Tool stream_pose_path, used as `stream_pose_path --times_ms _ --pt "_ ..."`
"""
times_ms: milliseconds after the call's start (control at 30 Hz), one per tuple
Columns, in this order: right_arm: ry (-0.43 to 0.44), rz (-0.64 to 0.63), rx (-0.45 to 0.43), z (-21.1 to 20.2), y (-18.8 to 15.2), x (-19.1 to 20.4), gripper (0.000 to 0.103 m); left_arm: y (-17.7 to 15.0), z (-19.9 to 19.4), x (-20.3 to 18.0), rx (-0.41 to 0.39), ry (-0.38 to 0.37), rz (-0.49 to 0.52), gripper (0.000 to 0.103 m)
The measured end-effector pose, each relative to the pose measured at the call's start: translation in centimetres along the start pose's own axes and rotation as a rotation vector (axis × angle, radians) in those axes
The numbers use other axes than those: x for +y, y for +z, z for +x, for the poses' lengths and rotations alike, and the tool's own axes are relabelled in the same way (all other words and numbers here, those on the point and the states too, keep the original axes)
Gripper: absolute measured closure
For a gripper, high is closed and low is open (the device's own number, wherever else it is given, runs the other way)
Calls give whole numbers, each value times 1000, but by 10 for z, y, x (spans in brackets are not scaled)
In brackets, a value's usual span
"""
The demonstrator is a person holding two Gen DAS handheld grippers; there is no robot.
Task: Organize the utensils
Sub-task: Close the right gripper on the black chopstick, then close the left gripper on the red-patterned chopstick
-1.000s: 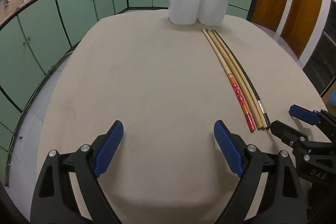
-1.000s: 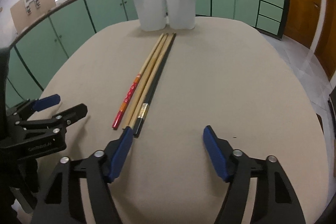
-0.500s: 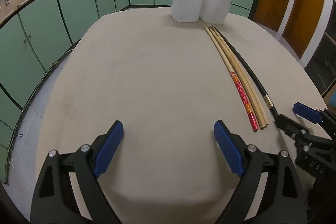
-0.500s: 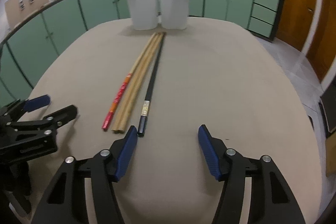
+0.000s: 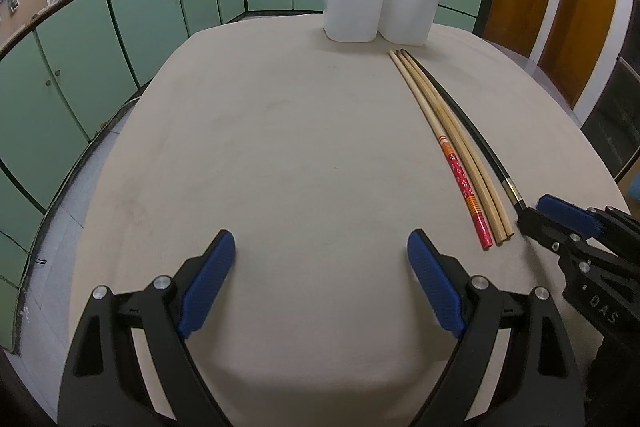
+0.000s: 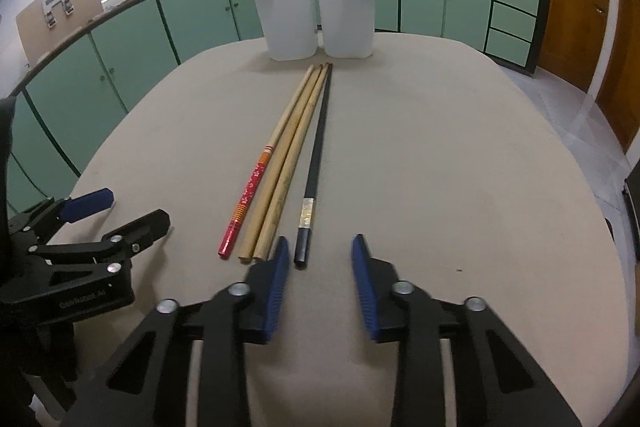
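left gripper [image 5: 320, 279]: black skeletal frame with triangular cut-outs, ribbed blue finger pads [image 5: 206, 287]
right gripper [image 6: 320, 275]: same black frame, same blue pads [image 6: 276, 287]
fasteners: round silver screw heads at the finger pivots
markings: small pale lettering on each gripper's body, partly legible

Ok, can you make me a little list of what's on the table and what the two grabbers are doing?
table: beige, four chopsticks lying side by side
colours: one red-patterned, two plain wooden, one black
white holder: far end, more chopsticks standing inside
left gripper: open, nothing between
right gripper: jaws just been closing, black chopstick's near end between them, not pinched
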State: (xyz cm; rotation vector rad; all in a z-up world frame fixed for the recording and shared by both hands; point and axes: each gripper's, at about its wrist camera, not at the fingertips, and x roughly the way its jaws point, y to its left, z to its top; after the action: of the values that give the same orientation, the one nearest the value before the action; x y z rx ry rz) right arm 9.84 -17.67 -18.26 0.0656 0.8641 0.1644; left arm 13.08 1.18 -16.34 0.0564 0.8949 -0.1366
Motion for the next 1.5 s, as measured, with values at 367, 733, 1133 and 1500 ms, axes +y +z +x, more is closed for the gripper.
stream_pose_path --times_ms 367,733,1133,1500 --pt "-7 52 -15 -4 -2 -15 96 0 -4 -12 -13 -45 3 17" --pt "-71 88 -21 -10 -5 -43 96 2 2 -44 -1 -93 51 17" --pt "-60 91 -18 -8 -6 -43 96 5 11 -54 24 -57 69 20" --pt "-58 82 -12 -7 -5 -41 95 4 4 -55 1 -74 69 62"
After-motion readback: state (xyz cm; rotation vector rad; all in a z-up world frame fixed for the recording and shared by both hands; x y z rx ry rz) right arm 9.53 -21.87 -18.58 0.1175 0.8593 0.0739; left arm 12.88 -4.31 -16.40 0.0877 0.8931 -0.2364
